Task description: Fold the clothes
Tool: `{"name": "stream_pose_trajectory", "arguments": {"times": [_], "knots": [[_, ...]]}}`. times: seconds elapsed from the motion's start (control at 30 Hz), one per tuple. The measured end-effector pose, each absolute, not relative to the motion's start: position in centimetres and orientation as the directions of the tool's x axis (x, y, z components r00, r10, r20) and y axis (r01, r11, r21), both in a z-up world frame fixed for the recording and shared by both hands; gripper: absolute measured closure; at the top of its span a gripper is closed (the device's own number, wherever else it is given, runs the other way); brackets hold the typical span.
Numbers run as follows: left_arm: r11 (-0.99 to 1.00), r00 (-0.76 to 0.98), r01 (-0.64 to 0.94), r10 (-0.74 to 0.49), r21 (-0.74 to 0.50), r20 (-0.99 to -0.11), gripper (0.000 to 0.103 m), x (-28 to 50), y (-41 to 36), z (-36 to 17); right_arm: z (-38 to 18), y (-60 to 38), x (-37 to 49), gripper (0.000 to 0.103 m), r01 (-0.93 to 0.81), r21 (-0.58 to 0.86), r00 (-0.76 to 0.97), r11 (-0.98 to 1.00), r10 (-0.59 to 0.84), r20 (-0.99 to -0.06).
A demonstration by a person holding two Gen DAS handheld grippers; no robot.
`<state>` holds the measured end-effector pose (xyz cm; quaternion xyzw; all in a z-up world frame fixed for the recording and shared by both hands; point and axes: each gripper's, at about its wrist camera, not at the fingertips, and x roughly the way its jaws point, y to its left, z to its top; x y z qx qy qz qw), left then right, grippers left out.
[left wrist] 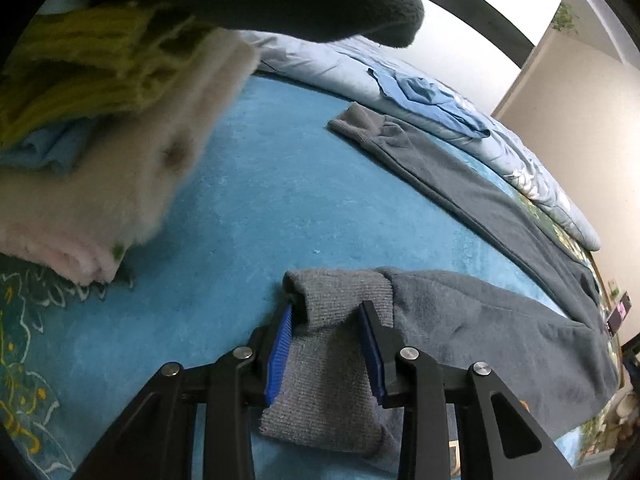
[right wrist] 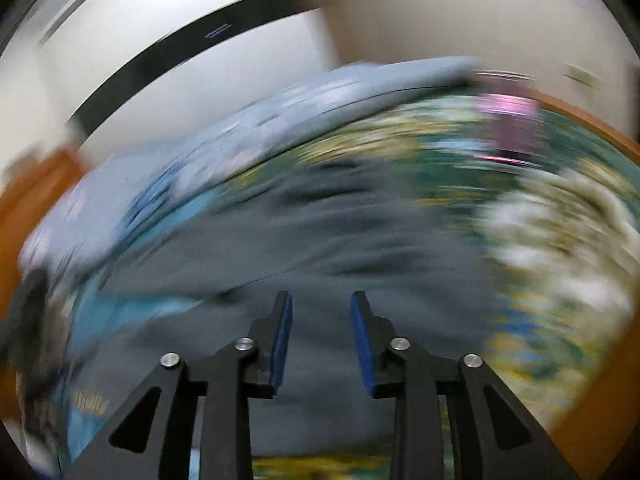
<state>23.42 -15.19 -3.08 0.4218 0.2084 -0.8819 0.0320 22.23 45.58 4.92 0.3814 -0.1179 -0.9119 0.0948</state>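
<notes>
In the left wrist view, your left gripper (left wrist: 326, 312) stands partly open, and the ribbed cuff (left wrist: 340, 300) of the grey trousers (left wrist: 500, 340) lies between the blue pads (left wrist: 280, 344); whether the pads press on it you cannot tell for certain, since a gap shows at each side. The trousers lie on the teal bedspread (left wrist: 260, 200), one leg running from the cuff off to the right, the other leg (left wrist: 460, 184) stretching from its far cuff down toward the right edge, so the long axis runs left to right across the bed. To the left, near the cuff, sits a stack of folded clothes (left wrist: 120, 140), pink at the bottom, blue and yellow-green above. Behind the trousers a pale blue quilt (left wrist: 320, 64) lies along the bed's far side.

In the right wrist view, heavy blur smears everything. Your right gripper (right wrist: 321, 304) is open with nothing between its pads, above the grey trousers (right wrist: 340, 240), which spread over the bedspread (right wrist: 140, 308).
</notes>
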Motion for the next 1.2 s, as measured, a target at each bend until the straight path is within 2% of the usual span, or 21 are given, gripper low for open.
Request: {"name": "stream_pose_trajectory", "arguments": {"times": [0.1, 0.2, 0.37, 0.6, 0.67, 0.73, 0.77, 0.8, 0.87, 0.93, 1.07, 1.2], "knots": [[-0.917, -0.647, 0.215, 0.123, -0.335, -0.752, 0.070, 23.5, -15.2, -2.7, 4.1, 37.7, 19.0, 0.069, 0.313, 0.232, -0.589, -0.921, -0.380, -0.713], [-0.928, -0.653, 0.183, 0.131, -0.323, -0.746, 0.071, 23.8, -15.4, -2.3, 2.9, 32.4, 17.0, 0.069, 0.467, 0.126, -0.522, -0.876, -0.387, -0.760], [-0.930, -0.667, 0.157, 0.148, -0.331, -0.731, 0.069, 23.7, -15.4, -2.0, 1.6, 28.3, 14.4, 0.061, 0.604, 0.019, -0.454, -0.796, -0.364, -0.813], [-0.940, -0.665, 0.122, 0.161, -0.319, -0.729, 0.069, 23.3, -14.8, -2.1, 0.4, 25.1, 14.4, 0.061, 0.734, -0.053, -0.377, -0.677, -0.341, -0.861], [-0.939, -0.669, 0.113, 0.171, -0.326, -0.724, 0.069, 23.4, -14.8, -2.0, 0.0, 24.4, 14.7, 0.066, 0.753, -0.085, -0.371, -0.653, -0.314, -0.874], [-0.937, -0.668, 0.113, 0.173, -0.330, -0.723, 0.069, 23.4, -15.0, -2.0, -0.5, 23.9, 15.0, 0.080, 0.769, -0.108, -0.363, -0.630, -0.291, -0.885], [-0.936, -0.668, 0.118, 0.171, -0.331, -0.724, 0.069, 23.4, -15.0, -2.1, -0.7, 23.7, 15.1, 0.090, 0.777, -0.122, -0.360, -0.617, -0.277, -0.891], [-0.934, -0.669, 0.123, 0.171, -0.335, -0.724, 0.069, 23.4, -15.2, -2.1, -0.9, 23.5, 15.3, 0.096, 0.786, -0.123, -0.351, -0.606, -0.274, -0.895], [-0.931, -0.673, 0.128, 0.172, -0.342, -0.719, 0.069, 23.4, -15.3, -2.1, -1.0, 23.2, 15.7, 0.097, 0.805, -0.126, -0.340, -0.580, -0.277, -0.899], [-0.931, -0.682, 0.129, 0.168, -0.342, -0.712, 0.069, 23.5, -15.3, -1.9, 0.1, 23.8, 15.0, 0.098, 0.795, -0.064, -0.328, -0.603, -0.338, -0.882], [-0.925, -0.690, 0.145, 0.160, -0.351, -0.706, 0.069, 23.4, -15.4, -1.6, 1.6, 26.8, 10.7, 0.098, 0.656, 0.093, -0.367, -0.749, -0.424, -0.828], [-0.906, -0.684, 0.192, 0.152, -0.378, -0.713, 0.067, 24.0, -15.9, -1.7, -0.3, 27.1, 8.6, 0.098, 0.563, 0.112, -0.365, -0.818, -0.369, -0.855]]}}
